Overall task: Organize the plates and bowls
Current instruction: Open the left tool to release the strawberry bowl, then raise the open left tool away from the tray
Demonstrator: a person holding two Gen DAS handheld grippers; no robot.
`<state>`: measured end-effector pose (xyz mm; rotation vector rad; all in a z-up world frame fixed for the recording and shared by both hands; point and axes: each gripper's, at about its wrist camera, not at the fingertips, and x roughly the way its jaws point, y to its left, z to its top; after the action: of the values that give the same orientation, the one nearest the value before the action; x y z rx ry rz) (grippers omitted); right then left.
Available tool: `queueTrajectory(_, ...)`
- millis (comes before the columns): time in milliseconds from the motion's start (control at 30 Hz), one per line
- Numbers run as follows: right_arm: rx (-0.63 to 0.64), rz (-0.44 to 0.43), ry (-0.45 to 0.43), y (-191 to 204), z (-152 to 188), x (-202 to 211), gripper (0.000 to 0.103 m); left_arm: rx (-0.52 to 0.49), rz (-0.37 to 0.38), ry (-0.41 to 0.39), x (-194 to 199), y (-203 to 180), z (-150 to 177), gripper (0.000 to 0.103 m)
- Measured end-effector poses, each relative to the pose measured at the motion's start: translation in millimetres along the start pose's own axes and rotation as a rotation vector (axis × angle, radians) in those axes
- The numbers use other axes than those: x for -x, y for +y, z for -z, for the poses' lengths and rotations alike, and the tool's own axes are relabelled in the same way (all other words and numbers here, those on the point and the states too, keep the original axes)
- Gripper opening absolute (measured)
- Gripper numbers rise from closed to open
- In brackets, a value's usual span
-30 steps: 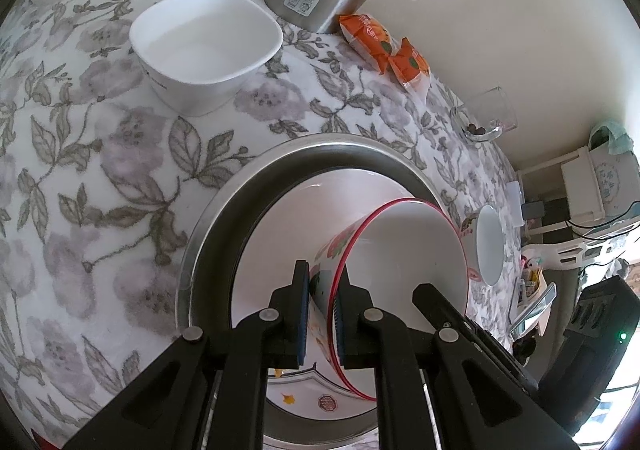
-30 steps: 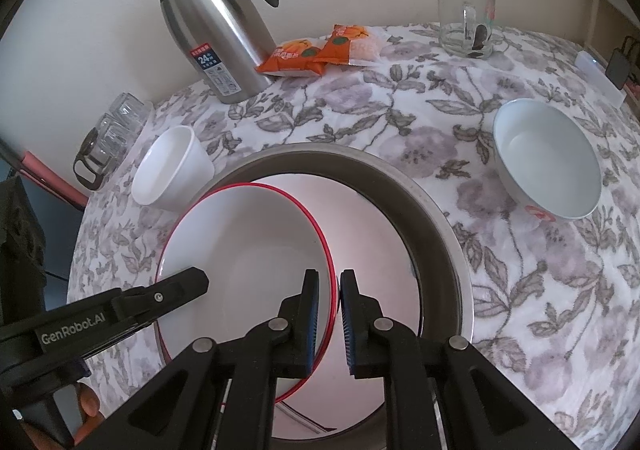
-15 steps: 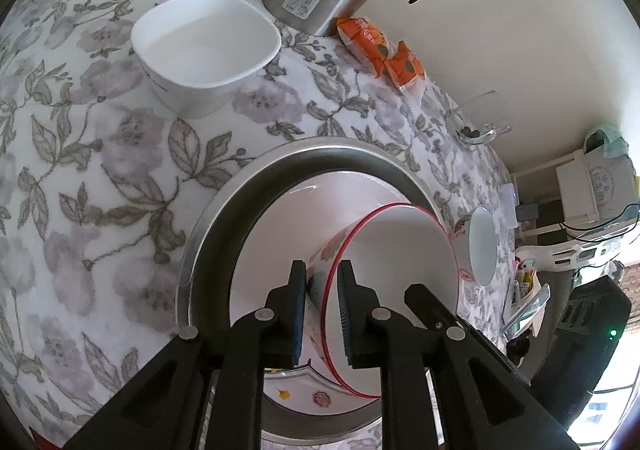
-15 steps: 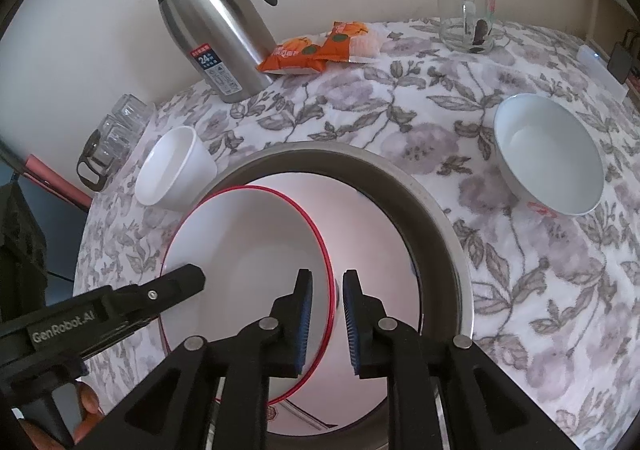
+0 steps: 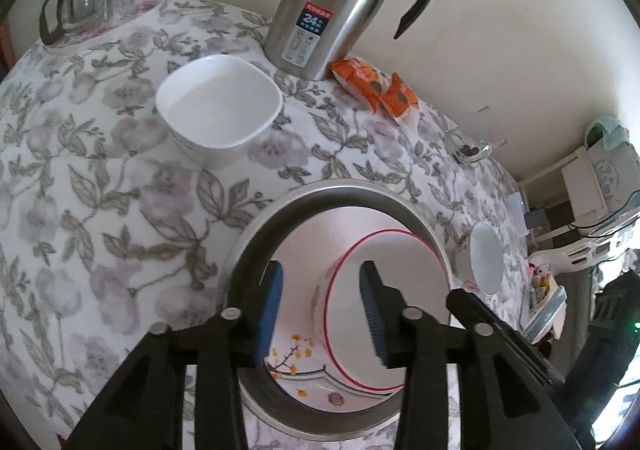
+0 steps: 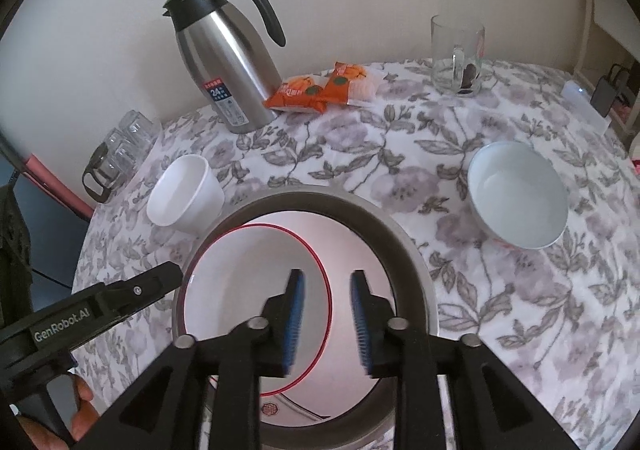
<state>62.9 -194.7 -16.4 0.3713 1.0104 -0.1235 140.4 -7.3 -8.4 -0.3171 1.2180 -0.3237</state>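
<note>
My gripper bodies cover the plate's [image 5: 304, 366] six o'clock edge; the dark bits in the glass mug [image 6: 458, 57] are unreadable.

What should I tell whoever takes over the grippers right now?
Left gripper: opening, pads off the rim of the red-rimmed bowl, which stands between them.
Right gripper: opening too, the bowl's rim between the pads, untouched.
Done: red-rimmed bowl sits on the plate in the steel basin.
Left: square bowl on the cloth near the kettle; round bowl on the cloth right of the basin. Both empty, still to be gathered.
</note>
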Motion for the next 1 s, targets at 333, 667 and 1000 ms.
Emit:
queueTrajectory(333,0.015,0.042,-0.006,-2.4,1.0,-0.6,0.078,0.02,-0.114,-0.042,6.2,13.0,-3.2,0.073)
queueTrajectory(667,0.017,0.056,-0.006,-3.9,2.2,-3.3,0.102,0.05,-0.177,-0.052,3.8,26.7,-4.3,0.087)
queueTrajectory(1000,0.028,0.08,-0.01,-3.6,2.3,-3.0,0.103,0.073,-0.204,-0.079,6.5,36.3,-6.7,0.098)
